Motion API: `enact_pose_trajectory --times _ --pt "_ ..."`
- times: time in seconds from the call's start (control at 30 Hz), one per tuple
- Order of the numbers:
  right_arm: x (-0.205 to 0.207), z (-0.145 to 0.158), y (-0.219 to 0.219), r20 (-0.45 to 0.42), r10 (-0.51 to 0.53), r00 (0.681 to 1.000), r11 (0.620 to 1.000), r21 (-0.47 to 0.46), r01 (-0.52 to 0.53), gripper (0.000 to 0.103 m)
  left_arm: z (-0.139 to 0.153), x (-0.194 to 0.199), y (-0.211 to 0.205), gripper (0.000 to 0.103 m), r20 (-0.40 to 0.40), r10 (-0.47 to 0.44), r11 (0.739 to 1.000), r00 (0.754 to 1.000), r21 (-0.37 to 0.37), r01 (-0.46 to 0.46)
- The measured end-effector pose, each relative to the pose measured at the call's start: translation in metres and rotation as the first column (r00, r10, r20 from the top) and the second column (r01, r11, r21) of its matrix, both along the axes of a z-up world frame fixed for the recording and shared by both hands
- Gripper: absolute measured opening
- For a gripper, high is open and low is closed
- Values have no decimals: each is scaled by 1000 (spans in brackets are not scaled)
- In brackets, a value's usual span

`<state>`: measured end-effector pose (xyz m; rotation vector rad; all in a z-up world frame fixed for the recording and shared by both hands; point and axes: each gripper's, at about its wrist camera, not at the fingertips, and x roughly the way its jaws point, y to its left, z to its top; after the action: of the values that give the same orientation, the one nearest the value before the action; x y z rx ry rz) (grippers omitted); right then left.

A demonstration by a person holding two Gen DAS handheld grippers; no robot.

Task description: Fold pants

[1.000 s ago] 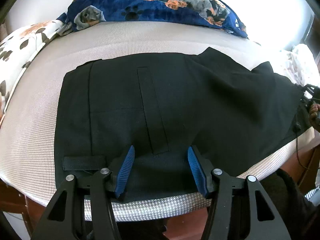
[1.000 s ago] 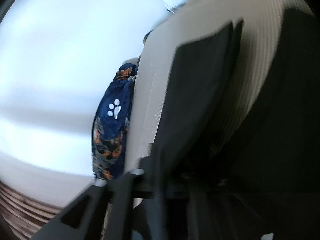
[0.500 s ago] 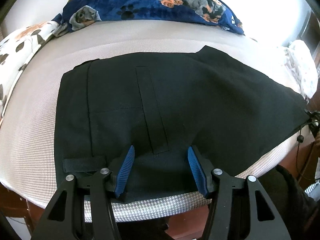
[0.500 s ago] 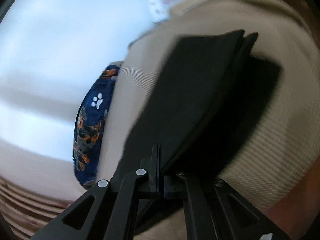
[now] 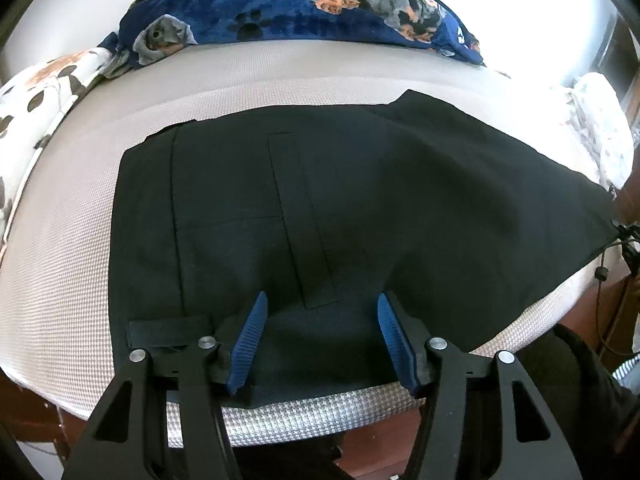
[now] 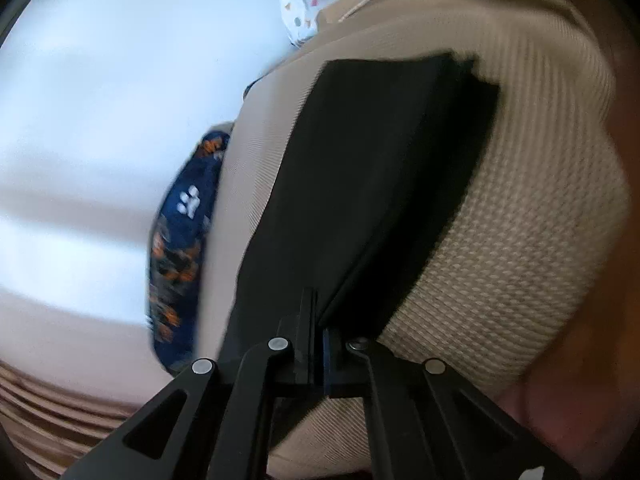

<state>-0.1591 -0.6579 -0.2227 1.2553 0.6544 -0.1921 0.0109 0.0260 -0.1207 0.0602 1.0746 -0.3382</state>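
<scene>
The right gripper (image 6: 316, 344) has its fingers clamped on the pants (image 5: 320, 216) hem and has drawn the legs out flat toward the bed's (image 5: 280, 80) right edge. The left gripper (image 5: 320, 332) stands half-open, pinning the waist at the near edge. The pants look ready for the first fold.

Black pants (image 5: 320, 208) on beige bed (image 5: 260, 80)

Daylight floods in from the far right of the left wrist view, blowing out the wall (image 5: 540, 20) to white; the black pants (image 5: 360, 208) swallow detail; fisheye bending curves every edge, corners vignetted black; the right wrist view is smeared with motion blur, its wall (image 6: 100, 140) bluish and washed.
</scene>
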Motion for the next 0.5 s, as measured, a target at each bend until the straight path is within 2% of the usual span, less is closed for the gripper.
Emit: enact_pose_trajectory --times 0.07,0.27,0.4,0.5 --pt "-2 0 -1 -19 21 1000 1000 -18 -21 1 0 0 1 59 6 -7 1000 1000 -1 7" --pt "0 -10 -10 29 6 1000 1000 29 -7 2 -1 -2 1 60 19 -13 1000 1000 5 13" --pt "-14 -20 -21 66 -50 997 994 100 43 4 -1 -2 0 60 21 -13 1000 1000 4 13" --pt "-28 -22 -33 77 -107 991 990 104 98 5 -1 -2 -1 62 24 -18 1000 1000 8 18"
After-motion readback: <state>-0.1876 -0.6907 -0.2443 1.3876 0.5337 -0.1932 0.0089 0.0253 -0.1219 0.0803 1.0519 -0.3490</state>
